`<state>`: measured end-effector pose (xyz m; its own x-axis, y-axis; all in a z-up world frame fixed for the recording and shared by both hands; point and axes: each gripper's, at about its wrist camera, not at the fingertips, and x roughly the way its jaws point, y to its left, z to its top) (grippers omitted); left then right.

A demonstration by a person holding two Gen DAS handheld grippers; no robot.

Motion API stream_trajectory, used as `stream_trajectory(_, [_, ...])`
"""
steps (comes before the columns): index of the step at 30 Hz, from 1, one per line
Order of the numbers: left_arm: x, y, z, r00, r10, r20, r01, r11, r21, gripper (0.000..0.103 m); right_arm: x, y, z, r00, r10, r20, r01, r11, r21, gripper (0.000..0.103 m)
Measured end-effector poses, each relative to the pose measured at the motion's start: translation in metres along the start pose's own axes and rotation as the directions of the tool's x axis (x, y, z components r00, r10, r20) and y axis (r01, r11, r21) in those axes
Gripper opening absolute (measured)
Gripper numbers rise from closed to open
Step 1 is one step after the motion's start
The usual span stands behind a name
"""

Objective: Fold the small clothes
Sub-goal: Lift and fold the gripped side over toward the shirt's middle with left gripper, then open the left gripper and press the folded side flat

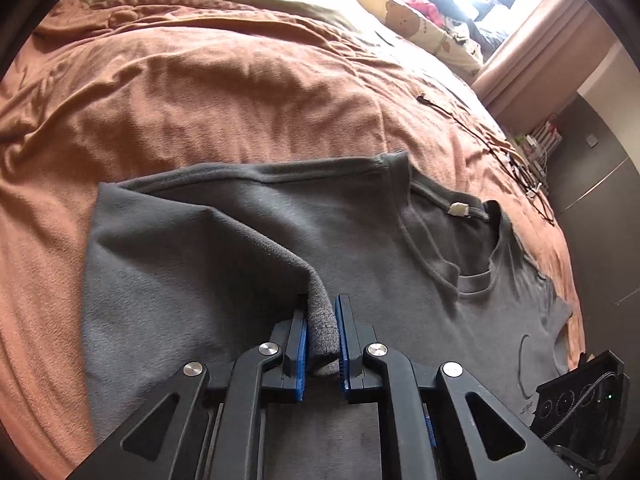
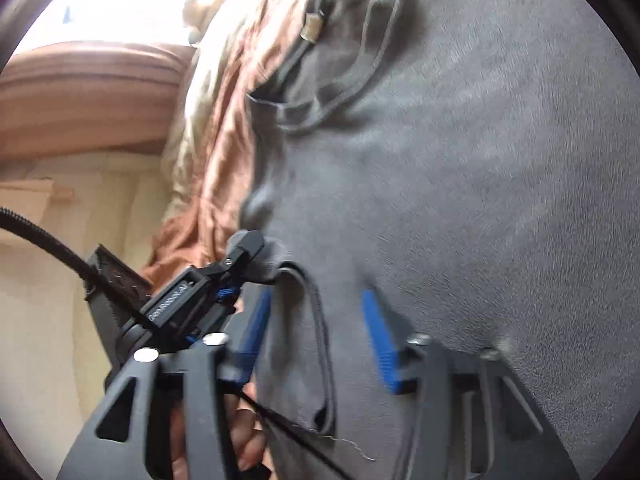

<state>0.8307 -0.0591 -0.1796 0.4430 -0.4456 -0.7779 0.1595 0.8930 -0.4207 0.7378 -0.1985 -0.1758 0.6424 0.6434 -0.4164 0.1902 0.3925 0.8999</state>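
A grey T-shirt [image 1: 240, 240] lies on the orange bedspread [image 1: 200, 92], its collar [image 1: 452, 236] toward the right. My left gripper [image 1: 322, 312] is shut on a raised fold of the shirt's edge and holds it above the flat cloth. In the right wrist view the shirt [image 2: 460, 160] fills the frame. My right gripper [image 2: 316, 312] is open, its blue pads either side of a sleeve hem [image 2: 320, 340]. The left gripper [image 2: 248, 256] shows there too, pinching cloth just left of the right gripper.
A black cable [image 1: 500, 148] lies on the bedspread at the right edge. Patterned pillows [image 1: 420, 20] lie at the head of the bed under a bright window. A black box [image 1: 576, 400] sits at the lower right. A wall and curtain [image 2: 80, 92] stand beside the bed.
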Motion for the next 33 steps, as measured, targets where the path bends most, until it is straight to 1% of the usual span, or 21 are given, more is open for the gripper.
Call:
stream_trajectory(2, [-0.002,-0.011,0.004,0.999,-0.034,0.022,0.033,0.999,0.022,0.012,-0.004,0.005,-0.001,1.0,-0.017,0.023,0.018,1.0,-0.023,0.056])
stream_trajectory(4, [-0.006,-0.019,0.007,0.998,-0.064,0.028,0.063,0.997,0.038,0.016,-0.005,0.005,-0.002,0.999,-0.017,0.035,0.018,0.999,-0.029,0.056])
stream_trajectory(6, [-0.012,-0.023,0.008,0.996,-0.082,0.042,0.08,0.996,0.043,0.023,-0.006,0.007,-0.002,0.999,-0.01,0.032,0.012,0.999,-0.048,0.056])
stream_trajectory(9, [-0.028,-0.024,0.008,0.995,-0.072,0.068,0.068,0.996,0.058,0.027,0.001,0.014,-0.005,1.0,-0.017,0.024,0.019,0.996,-0.09,0.056])
stream_trajectory(11, [-0.038,-0.018,0.008,0.997,-0.044,0.069,0.04,0.997,0.064,0.028,0.006,0.021,-0.008,0.999,-0.032,0.023,0.034,0.991,-0.13,0.056])
stream_trajectory(12, [-0.043,-0.014,0.007,0.998,-0.01,0.064,0.006,0.998,0.063,0.028,0.008,0.024,-0.01,0.999,-0.036,0.016,0.038,0.988,-0.148,0.056])
stream_trajectory(13, [-0.047,-0.009,0.006,0.998,0.026,0.06,-0.03,0.998,0.064,0.028,0.011,0.026,-0.012,0.999,-0.038,0.004,0.038,0.986,-0.163,0.053])
stream_trajectory(14, [-0.051,-0.003,0.004,0.997,0.052,0.057,-0.056,0.996,0.068,0.028,0.015,0.029,-0.014,0.999,-0.041,-0.013,0.038,0.984,-0.174,0.045])
stream_trajectory(17, [-0.063,0.018,-0.007,0.991,0.132,0.039,-0.134,0.988,0.075,0.028,0.027,0.035,-0.019,0.996,-0.068,-0.054,0.056,0.977,-0.204,0.036])
stream_trajectory(19, [-0.069,0.032,-0.015,0.987,0.157,0.018,-0.158,0.985,0.068,0.028,0.032,0.037,-0.017,0.994,-0.085,-0.063,0.07,0.975,-0.211,0.032])
stream_trajectory(21, [-0.075,0.045,-0.025,0.985,0.172,-0.004,-0.172,0.984,0.052,0.028,0.041,0.039,-0.019,0.992,-0.093,-0.081,0.074,0.975,-0.209,0.029])
stream_trajectory(23, [-0.08,0.057,-0.034,0.983,0.183,-0.024,-0.182,0.983,0.036,0.028,0.046,0.042,-0.024,0.989,-0.11,-0.1,0.085,0.97,-0.227,0.022])
stream_trajectory(25, [-0.084,0.066,-0.044,0.979,0.2,-0.04,-0.199,0.98,0.025,0.028,0.05,0.044,-0.026,0.985,-0.126,-0.115,0.095,0.965,-0.244,0.021])
stream_trajectory(26, [-0.087,0.07,-0.049,0.978,0.203,-0.046,-0.202,0.979,0.017,0.028,0.051,0.044,-0.028,0.984,-0.134,-0.115,0.102,0.963,-0.248,0.018])
stream_trajectory(29, [-0.093,0.078,-0.064,0.981,0.183,-0.065,-0.183,0.983,0.001,0.028,0.05,0.047,-0.032,0.981,-0.159,-0.114,0.125,0.957,-0.261,0.014])
stream_trajectory(30, [-0.095,0.079,-0.07,0.983,0.172,-0.07,-0.172,0.985,0.004,0.028,0.047,0.048,-0.033,0.98,-0.164,-0.115,0.129,0.956,-0.264,0.014])
stream_trajectory(33, [-0.097,0.081,-0.084,0.976,0.198,-0.093,-0.196,0.98,0.038,0.028,0.043,0.053,-0.039,0.976,-0.187,-0.113,0.148,0.946,-0.289,0.01])
